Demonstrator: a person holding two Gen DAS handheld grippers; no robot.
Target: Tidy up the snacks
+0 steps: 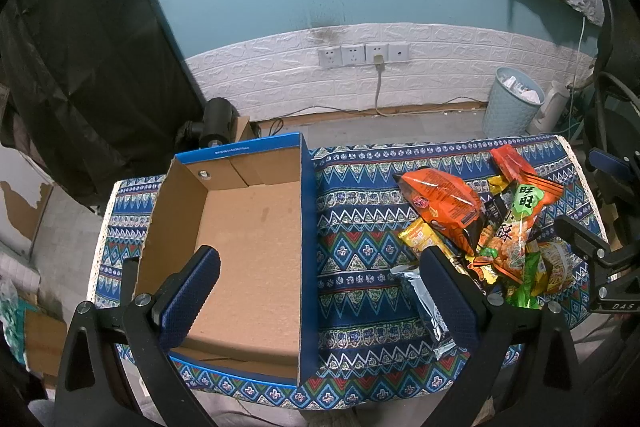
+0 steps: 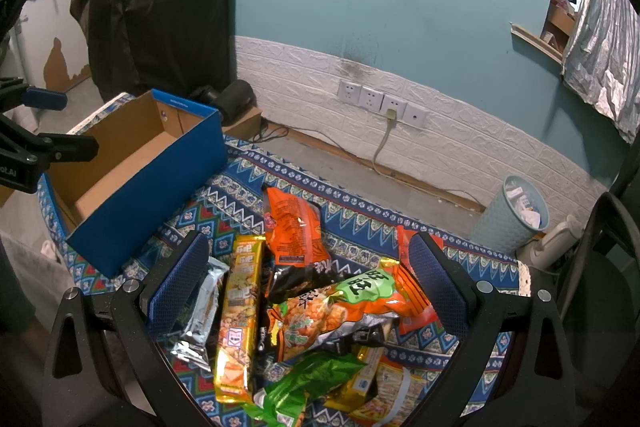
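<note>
An empty blue cardboard box [image 1: 248,227] stands on the left of the patterned table; it also shows in the right wrist view [image 2: 152,183]. A pile of snack packets lies to its right: an orange bag [image 1: 440,207], an orange-green rice cracker bag [image 2: 344,307], a long yellow packet [image 2: 240,315], a silver packet [image 1: 424,303] and a green bag [image 2: 304,387]. My left gripper [image 1: 320,291] is open, above the box's right wall. My right gripper [image 2: 308,287] is open above the snack pile, holding nothing.
The table wears a blue patterned cloth [image 1: 360,187]. Beyond its far edge are a white brick wall panel with sockets [image 1: 364,55], a pale blue waste bin [image 1: 512,103] and a black cover [image 1: 80,47] at the left.
</note>
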